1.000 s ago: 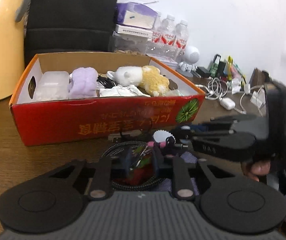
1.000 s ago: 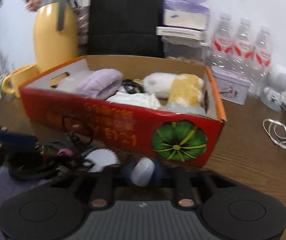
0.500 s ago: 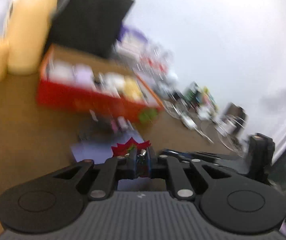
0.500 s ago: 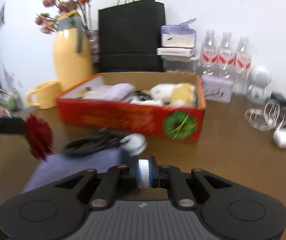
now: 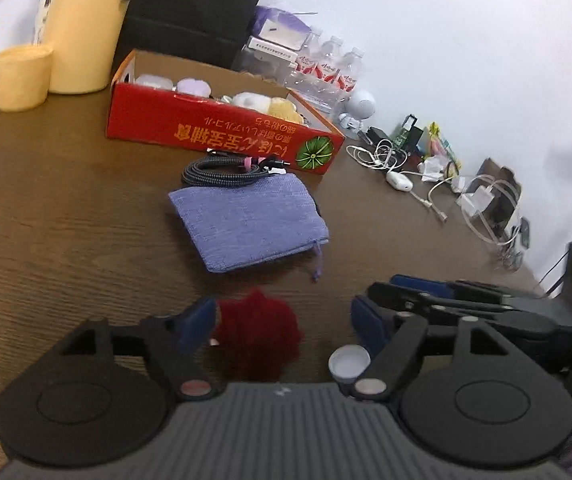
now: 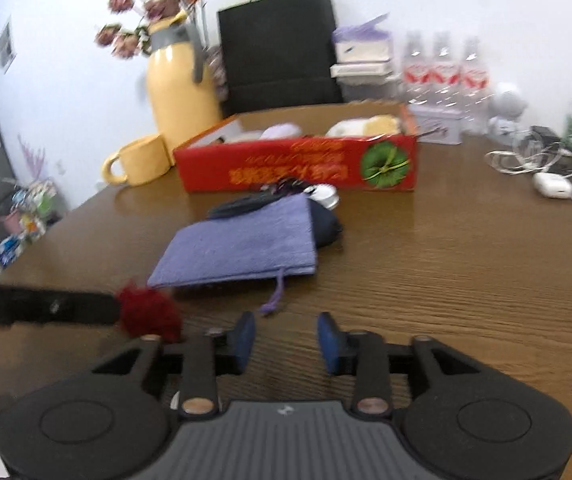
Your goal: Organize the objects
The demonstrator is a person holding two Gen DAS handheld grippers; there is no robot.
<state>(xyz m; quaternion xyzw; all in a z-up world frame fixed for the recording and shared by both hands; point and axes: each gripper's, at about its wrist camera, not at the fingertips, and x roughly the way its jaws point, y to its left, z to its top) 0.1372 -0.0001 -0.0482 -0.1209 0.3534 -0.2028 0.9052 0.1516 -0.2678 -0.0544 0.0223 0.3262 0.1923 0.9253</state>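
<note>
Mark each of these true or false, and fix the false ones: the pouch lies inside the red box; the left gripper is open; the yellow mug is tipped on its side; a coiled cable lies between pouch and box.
1. The blue pouch lies inside the red box. False: it lies on the table in front of the box.
2. The left gripper is open. True.
3. The yellow mug is tipped over. False: it stands upright.
4. A coiled cable lies between pouch and box. True.
</note>
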